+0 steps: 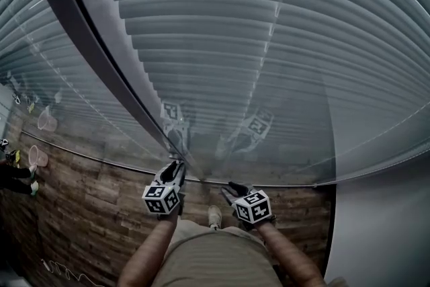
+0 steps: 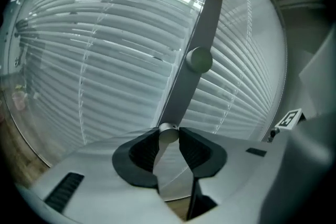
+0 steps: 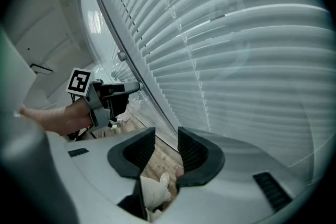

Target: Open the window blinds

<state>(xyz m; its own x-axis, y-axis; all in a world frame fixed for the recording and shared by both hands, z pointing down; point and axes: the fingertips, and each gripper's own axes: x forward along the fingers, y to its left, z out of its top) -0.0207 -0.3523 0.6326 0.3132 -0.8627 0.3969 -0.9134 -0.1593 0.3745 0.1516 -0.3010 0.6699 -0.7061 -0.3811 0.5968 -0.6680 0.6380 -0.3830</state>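
Our left gripper [image 2: 168, 137] has its fingers closed on a small silver knob [image 2: 168, 132] on the grey frame post [image 2: 206, 18]. A second knob [image 2: 199, 59] sits on that post further out beyond the fingers. The window blinds [image 2: 105, 60] spread behind glass to both sides of the post, just past these fingers. Our right gripper [image 3: 165, 136] keeps its fingers a narrow gap apart with nothing between them, and the blinds lie ahead of them too.
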